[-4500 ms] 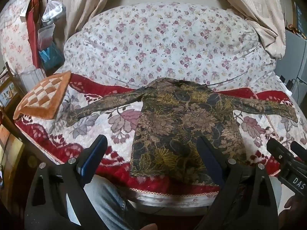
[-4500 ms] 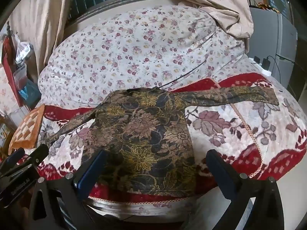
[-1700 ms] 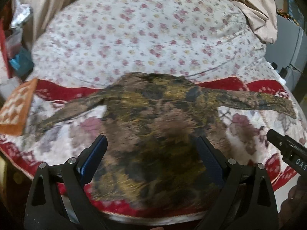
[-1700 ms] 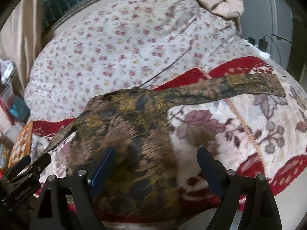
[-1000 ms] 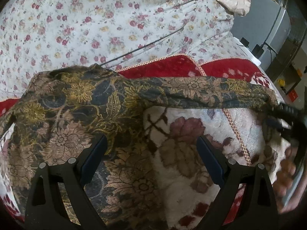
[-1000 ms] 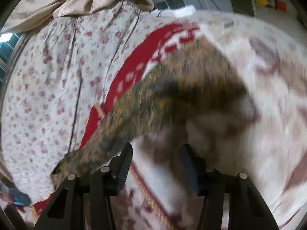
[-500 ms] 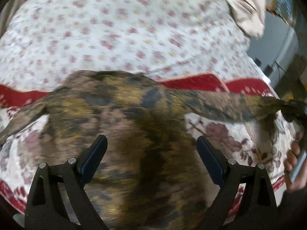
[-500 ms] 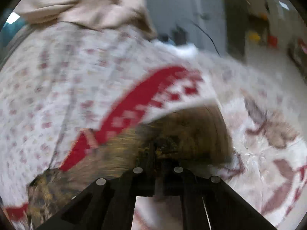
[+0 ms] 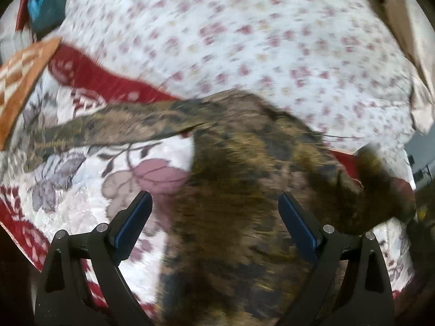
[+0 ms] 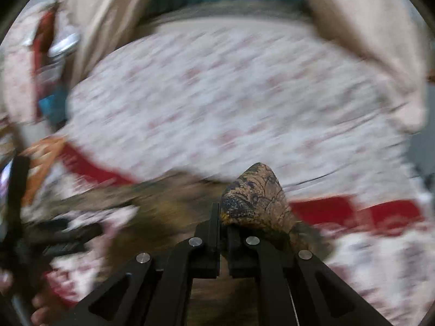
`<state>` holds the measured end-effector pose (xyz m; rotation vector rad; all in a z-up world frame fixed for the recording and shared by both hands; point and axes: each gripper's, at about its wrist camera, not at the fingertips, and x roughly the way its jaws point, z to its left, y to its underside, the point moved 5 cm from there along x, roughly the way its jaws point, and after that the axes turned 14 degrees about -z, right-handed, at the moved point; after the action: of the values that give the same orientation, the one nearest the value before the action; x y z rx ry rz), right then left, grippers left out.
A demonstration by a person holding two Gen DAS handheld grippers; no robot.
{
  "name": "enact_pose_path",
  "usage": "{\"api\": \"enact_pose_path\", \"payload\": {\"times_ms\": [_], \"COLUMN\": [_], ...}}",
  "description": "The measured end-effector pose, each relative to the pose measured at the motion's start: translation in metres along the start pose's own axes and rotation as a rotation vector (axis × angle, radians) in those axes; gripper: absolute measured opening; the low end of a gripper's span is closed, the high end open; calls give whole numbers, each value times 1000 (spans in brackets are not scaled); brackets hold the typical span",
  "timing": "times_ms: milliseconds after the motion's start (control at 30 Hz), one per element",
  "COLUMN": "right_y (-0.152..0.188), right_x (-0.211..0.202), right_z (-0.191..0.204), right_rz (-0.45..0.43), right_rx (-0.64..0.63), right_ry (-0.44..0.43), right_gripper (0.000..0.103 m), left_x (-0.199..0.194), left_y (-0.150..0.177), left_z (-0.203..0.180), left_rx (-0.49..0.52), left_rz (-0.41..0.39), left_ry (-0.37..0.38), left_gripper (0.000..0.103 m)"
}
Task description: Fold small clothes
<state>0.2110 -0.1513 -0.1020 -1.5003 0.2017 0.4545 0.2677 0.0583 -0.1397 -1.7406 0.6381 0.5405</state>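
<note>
Above the blouse [image 9: 244,217], the right tool [image 10: 223,217] pinches its sleeve [image 10: 255,198]

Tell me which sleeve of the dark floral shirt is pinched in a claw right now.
The right sleeve: the right claw is shut on its end. The left sleeve lies flat on the blanket, and the left claw is open.

Right gripper [image 10: 223,218]: jaws closed, pinching the sleeve end.
Sleeve end [image 10: 254,193]: brown floral fabric, bunched above the fingertips.
Background: floral quilt [image 10: 231,95], red-bordered blanket [image 10: 353,209], both blurred.
</note>
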Motion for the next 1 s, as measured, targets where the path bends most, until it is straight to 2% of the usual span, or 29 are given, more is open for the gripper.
{"api": "enact_pose_path", "payload": {"times_ms": [100, 133, 167, 233, 267, 300, 367, 400, 433, 500, 567, 667, 700, 767, 867, 933, 1000], "right_y": [63, 90, 107, 132, 137, 137, 133, 128, 124, 118, 108, 98, 97, 102, 132, 150, 151], "right_x": [46, 63, 71, 81, 79, 73, 50, 34, 24, 7, 7, 22, 31, 51, 79, 83, 82], "right_z": [37, 48, 51, 52, 51, 47, 33, 19, 12, -22, -64, -148, -176, -217, -245, -251, -254], "right_rz": [156, 245, 294, 391, 423, 434, 432, 394, 359, 331, 313, 299, 294, 293, 347, 371, 357], "right_rx": [48, 60, 59, 82, 122, 163, 245, 283, 305, 370, 446, 624, 668, 730, 843, 952, 982], "right_ry": [-109, -150, -163, -177, -208, -241, -295, -289, -274, -233, -132, 44, 104, 201, 189, 123, 100], "right_gripper": [3, 3, 3, 4, 5, 9, 48, 73, 76, 76, 76, 74, 73, 69, 59, 53, 52], "left_x": [19, 25, 29, 33, 33, 31, 31, 32, 33, 38, 41, 40, 36, 32, 28, 34, 46], "left_y": [8, 10, 12, 13, 15, 18, 22, 25, 28, 38, 47, 62, 72, 90, 122, 132, 131], "left_z": [20, 22, 24, 16, 12, 8, -3, -8, -14, -27, -42, -74, -90, -111, -139, -144, -137], "left_rx": [-51, -70, -89, -111, -118, -116, -79, -63, -54, -29, 18, 169, 260, 376, 508, 555, 536], "left_rz": [44, 59, 74, 100, 110, 115, 122, 127, 135, 160, 172, 153, 141, 141, 173, 179, 210], "left_ry": [18, 37, 63, 118, 154, 169, 187, 186, 188, 219, 232, 231, 233, 245, 277, 249, 200], "left_gripper": [94, 94, 94, 94, 94, 94, 94, 94, 94, 94, 93, 91, 91, 92, 92, 80, 42]}}
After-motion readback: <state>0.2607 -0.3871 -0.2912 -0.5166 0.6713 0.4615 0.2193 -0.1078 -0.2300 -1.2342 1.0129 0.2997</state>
